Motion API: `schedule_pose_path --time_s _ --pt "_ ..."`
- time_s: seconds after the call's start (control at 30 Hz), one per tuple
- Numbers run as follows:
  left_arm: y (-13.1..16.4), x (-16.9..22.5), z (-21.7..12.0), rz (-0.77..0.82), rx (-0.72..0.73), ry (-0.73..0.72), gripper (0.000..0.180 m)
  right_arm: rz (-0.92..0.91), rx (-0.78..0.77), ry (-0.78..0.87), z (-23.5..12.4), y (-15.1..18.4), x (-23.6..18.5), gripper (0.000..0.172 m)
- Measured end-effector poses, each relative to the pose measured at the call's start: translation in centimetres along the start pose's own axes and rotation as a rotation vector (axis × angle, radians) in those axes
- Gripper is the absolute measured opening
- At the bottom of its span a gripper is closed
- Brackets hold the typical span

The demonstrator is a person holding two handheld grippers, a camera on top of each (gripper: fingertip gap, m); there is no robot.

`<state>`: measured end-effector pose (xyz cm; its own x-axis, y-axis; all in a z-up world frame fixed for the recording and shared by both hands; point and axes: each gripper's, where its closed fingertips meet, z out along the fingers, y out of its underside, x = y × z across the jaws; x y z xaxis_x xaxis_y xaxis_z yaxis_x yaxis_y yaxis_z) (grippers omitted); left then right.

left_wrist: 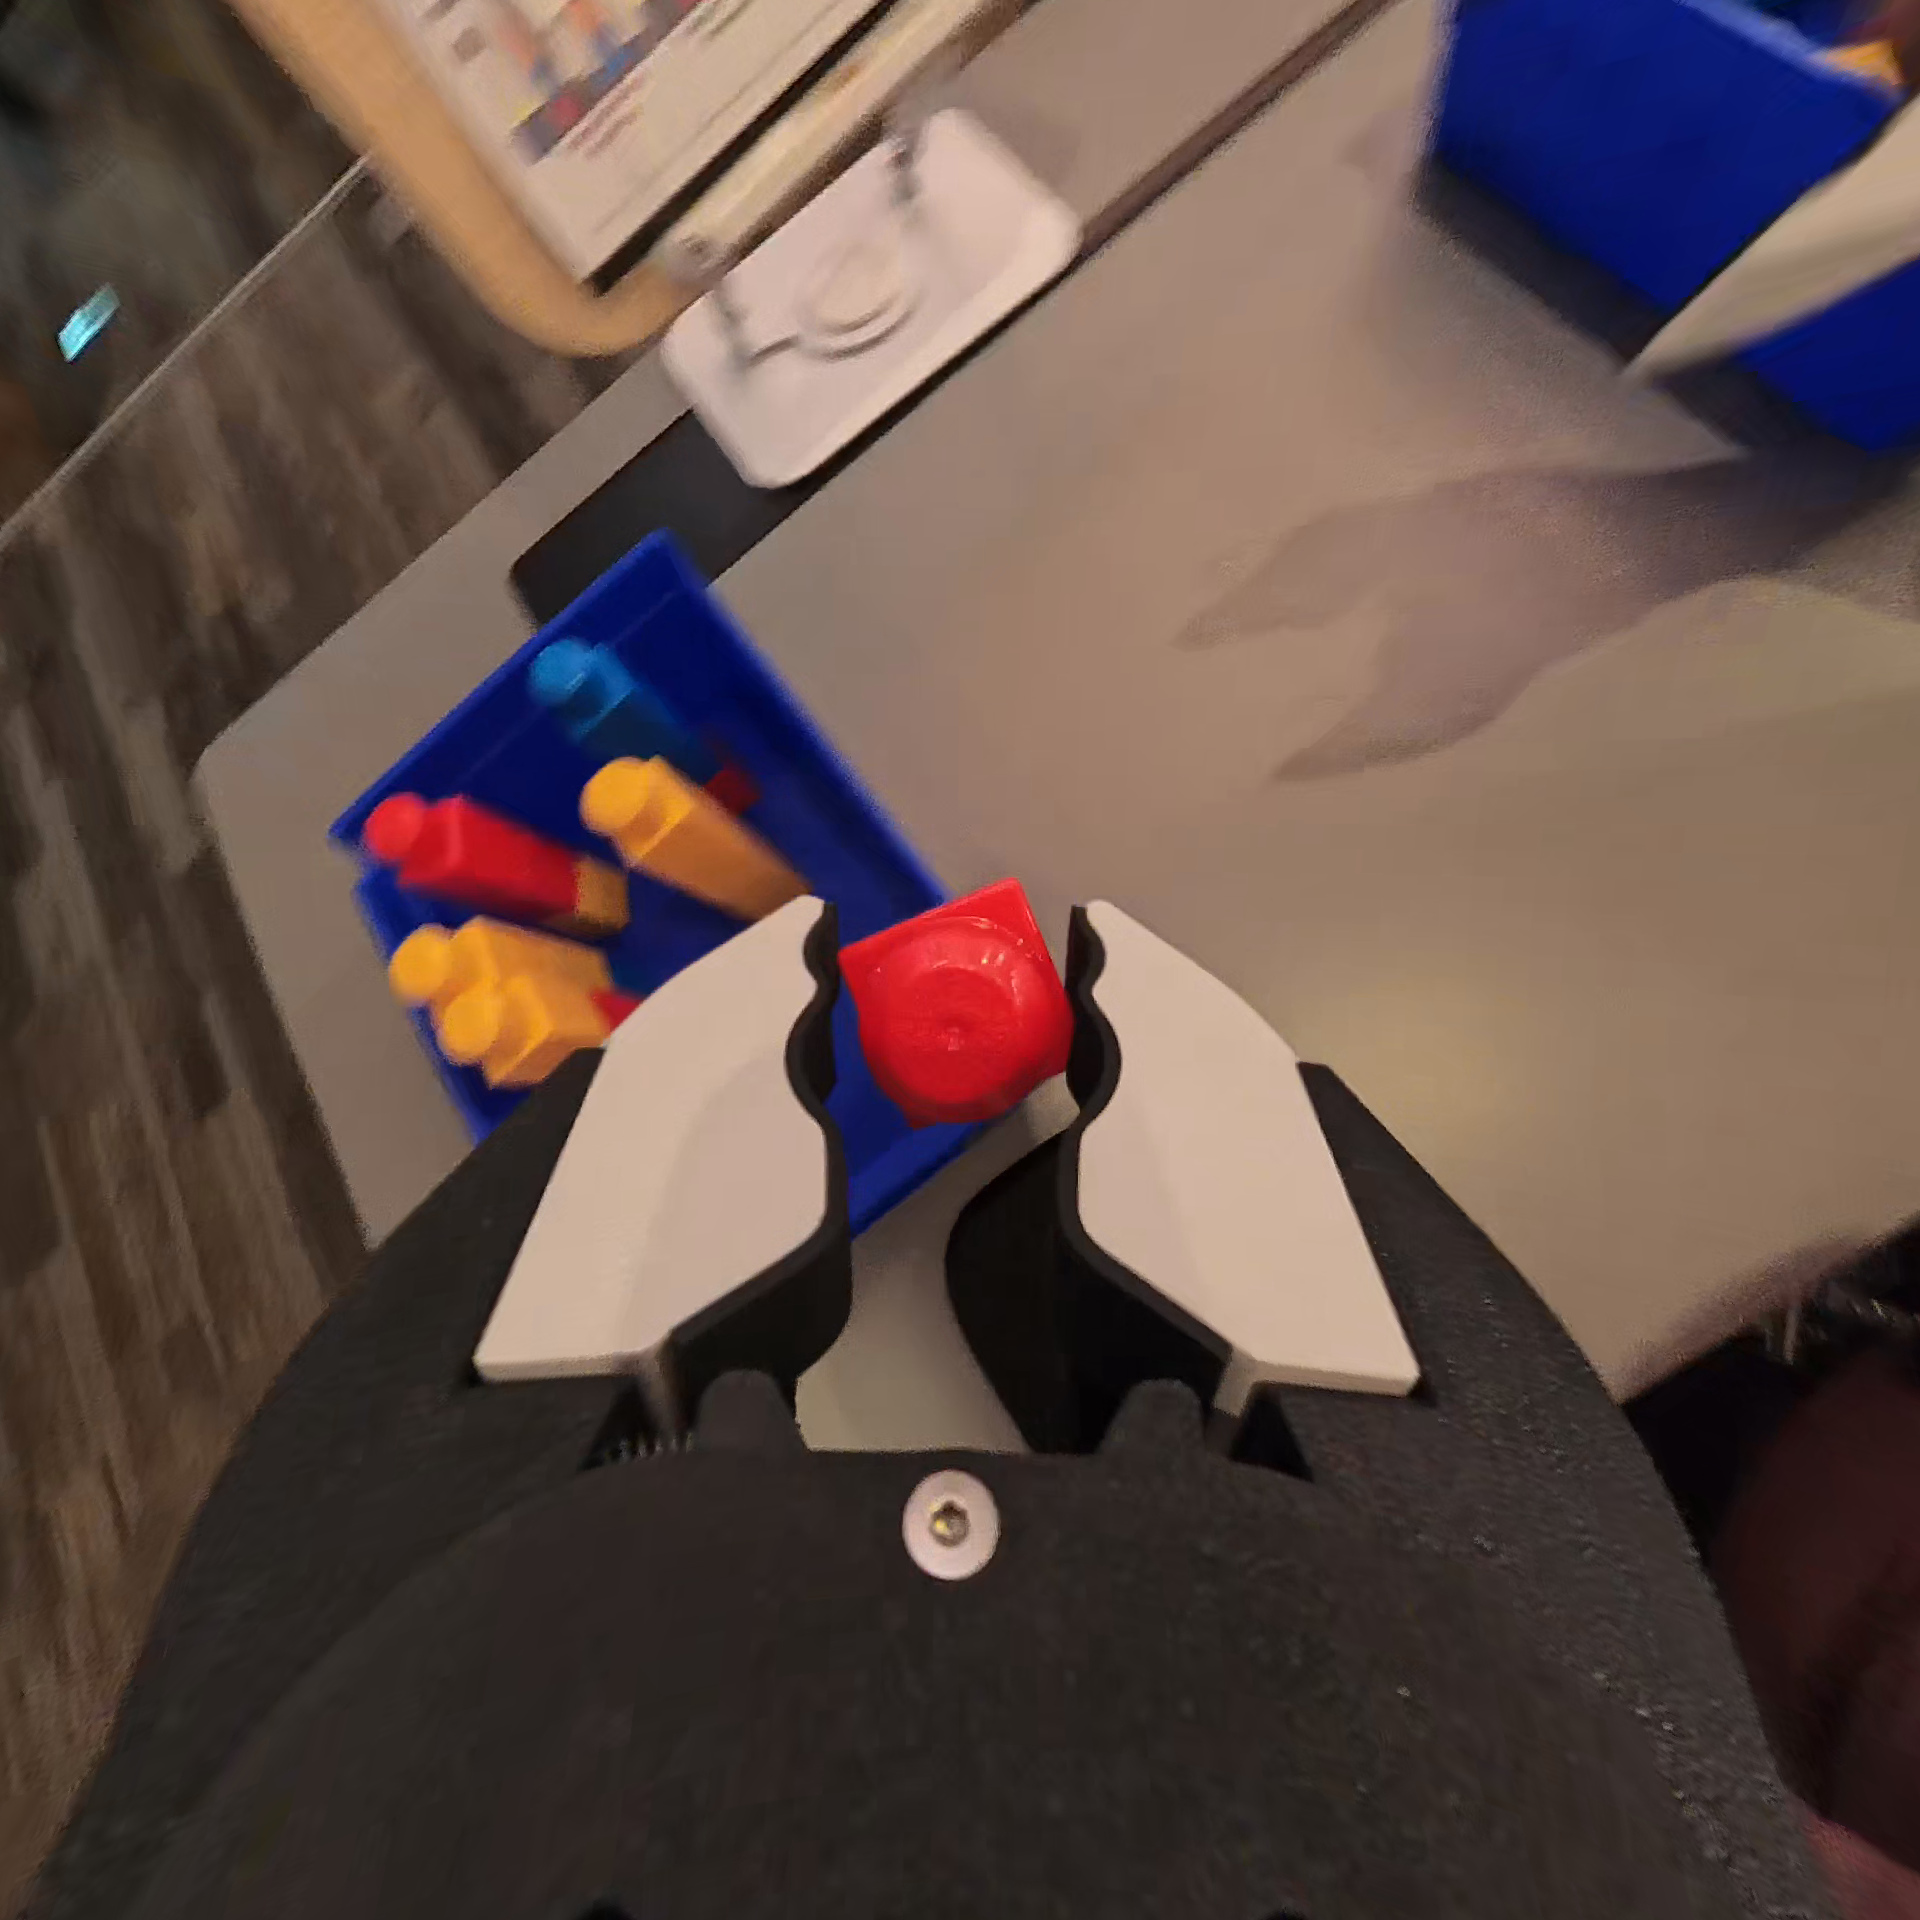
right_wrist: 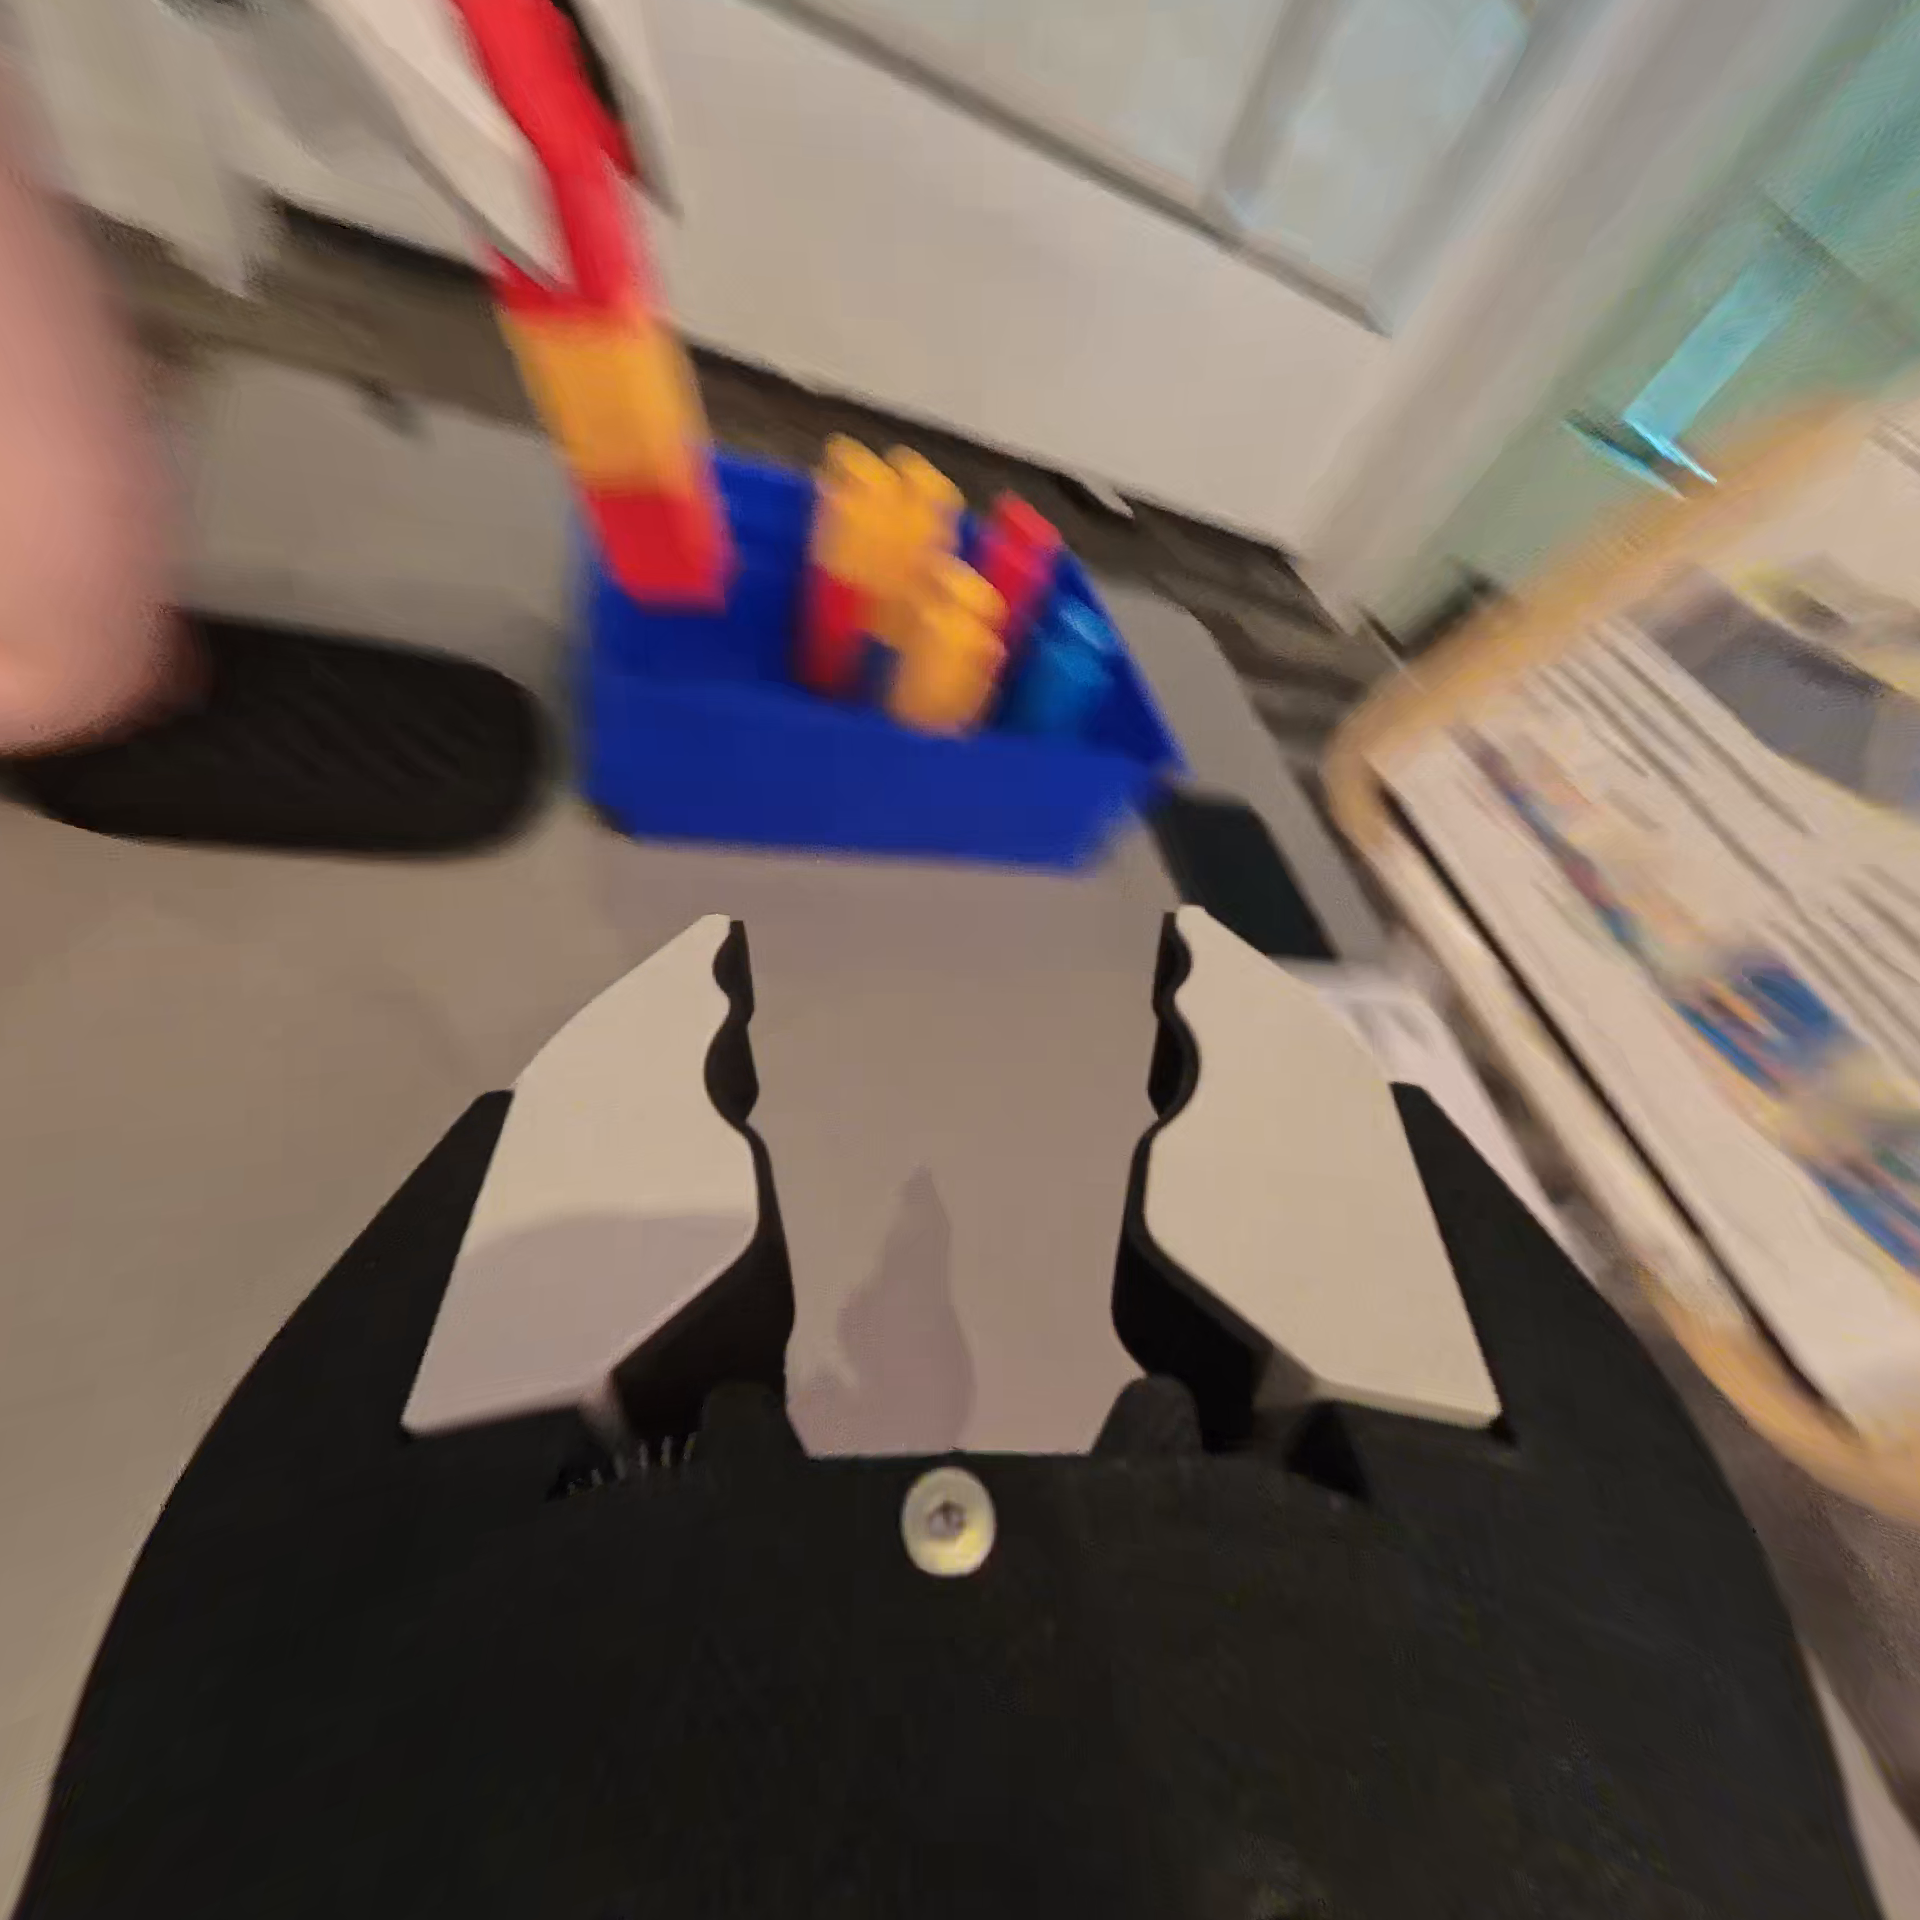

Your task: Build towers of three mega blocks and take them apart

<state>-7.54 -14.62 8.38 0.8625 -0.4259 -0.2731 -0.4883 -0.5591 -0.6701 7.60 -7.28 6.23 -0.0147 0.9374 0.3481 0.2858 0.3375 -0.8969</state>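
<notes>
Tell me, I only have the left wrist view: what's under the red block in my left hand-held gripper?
Observer: A yellow block, then a second red block: a three-block tower.
Operator: Where's its lower end?
Observer: At the left end of the blue bin in the right wrist view; blur hides whether it touches.
Operator: And the right hand-held gripper?
Observer: The right hand-held gripper is open, nothing between its fingers, over the table.

Left wrist view: looking steeply down along its fingers, close over the blue bin point(left_wrist: 748, 727) at the grey table's point(left_wrist: 1299, 935) corner. Right wrist view: lower and flatter, facing the same bin point(right_wrist: 852, 769) from farther off across the table point(right_wrist: 260, 1039). Shared: bin, tabletop, framed board point(left_wrist: 582, 135) point(right_wrist: 1621, 997).
</notes>
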Motion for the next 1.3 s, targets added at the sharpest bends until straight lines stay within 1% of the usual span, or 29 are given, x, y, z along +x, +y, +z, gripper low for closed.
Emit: schedule_pose_path --time_s 0.03,0.1,0.13,0.23,0.27,0.3,0.33,0.37,0.4,0.47,0.53,0.57,0.6,0.63,0.7,0.73,0.83,0.87,0.9,1.0,1.03,1.07,1.1,1.2,1.23,1.3 --pt "-0.7 1.7 0.2 0.06 0.017 0.057 0.042 -0.012 0.071 -0.083 2.0 -1.3 -2.7 0.078" --pt "-1.6 4.9 0.7 0.167 0.028 0.162 0.042 -0.01 0.154 -0.179 4.9 -2.3 -6.3 0.082" --pt "-1.9 6.2 1.0 0.209 0.026 0.205 0.042 0.024 0.183 -0.23 5.8 -2.4 -7.6 0.083" --pt "-2.6 9.1 2.2 0.296 0.013 0.299 0.041 0.188 0.259 -0.356 7.3 -2.0 -9.3 0.084" --pt "-2.7 9.9 2.5 0.315 0.011 0.336 0.041 0.22 0.26 -0.397 7.5 -1.4 -9.6 0.079" --pt "-2.9 10.5 2.7 0.329 0.01 0.37 0.041 0.232 0.241 -0.457 7.4 -0.6 -10.1 0.068" --pt "-3.0 11.0 2.8 0.338 0.018 0.41 0.041 0.229 0.229 -0.515 7.1 -0.1 -10.5 0.048" --pt "-3.2 11.2 2.9 0.345 0.027 0.439 0.041 0.224 0.239 -0.532 6.7 0.1 -10.3 0.045" --pt "-3.7 11.0 3.1 0.35 0.054 0.437 0.041 0.219 0.247 -0.508 6.4 0.2 -9.6 0.045" --pt "-5.5 10.0 3.6 0.343 0.164 0.405 0.041 0.23 0.261 -0.439 5.6 0.0 -7.5 0.044" --pt "-7.6 9.1 4.0 0.3 0.291 0.419 0.041 0.254 0.285 -0.362 4.6 -0.2 -5.2 0.044" --pt "-8.4 8.8 4.3 0.267 0.334 0.439 0.044 0.265 0.29 -0.326 4.0 -0.2 -4.1 0.044" --pt "-9.0 8.7 4.6 0.235 0.361 0.473 0.054 0.268 0.29 -0.291 3.5 -0.1 -3.2 0.043" --pt "-9.4 9.0 5.0 0.216 0.378 0.524 0.068 0.265 0.291 -0.257 3.0 -0.1 -2.4 0.043" --pt "-9.8 10.0 5.9 0.192 0.39 0.605 0.079 0.243 0.274 -0.205 2.5 0.0 -1.4 0.043" --pt "-10.2 10.2 6.6 0.187 0.395 0.606 0.081 0.227 0.261 -0.189 2.4 0.1 -1.2 0.043" --pt "-10.9 10.4 8.9 0.166 0.395 0.572 0.071 0.198 0.275 -0.165 1.9 -0.1 -0.9 0.043" --pt "-11.1 10.6 9.2 0.154 0.404 0.589 0.059 0.196 0.278 -0.161 1.8 -0.1 -0.8 0.043" --pt "-11.3 10.9 9.2 0.14 0.418 0.626 0.052 0.193 0.274 -0.157 1.7 0.0 -0.6 0.042" --pt "-11.2 11.1 9.6 0.146 0.41 0.653 0.051 0.198 0.217 -0.18 1.4 0.8 -0.6 0.042" --pt "-11.1 10.8 9.7 0.156 0.407 0.636 0.051 0.196 0.185 -0.168 1.4 1.3 -0.3 0.049" --pt "-11.1 10.6 9.6 0.167 0.407 0.622 0.051 0.199 0.158 -0.156 1.4 1.8 0.0 0.059" --pt "-11.1 10.4 9.4 0.172 0.42 0.617 0.051 0.213 0.146 -0.161 1.4 2.2 0.1 0.061" --pt "-11.7 9.9 8.1 0.15 0.482 0.633 0.051 0.302 0.159 -0.246 1.5 2.1 -0.5 0.054" --pt "-11.8 9.7 7.8 0.154 0.501 0.628 0.05 0.311 0.168 -0.274 1.4 1.8 -0.8 0.038" --pt "-12.3 9.8 6.8 0.134 0.56 0.668 0.051 0.3 0.209 -0.27 1.2 0.9 -0.9 0.036"
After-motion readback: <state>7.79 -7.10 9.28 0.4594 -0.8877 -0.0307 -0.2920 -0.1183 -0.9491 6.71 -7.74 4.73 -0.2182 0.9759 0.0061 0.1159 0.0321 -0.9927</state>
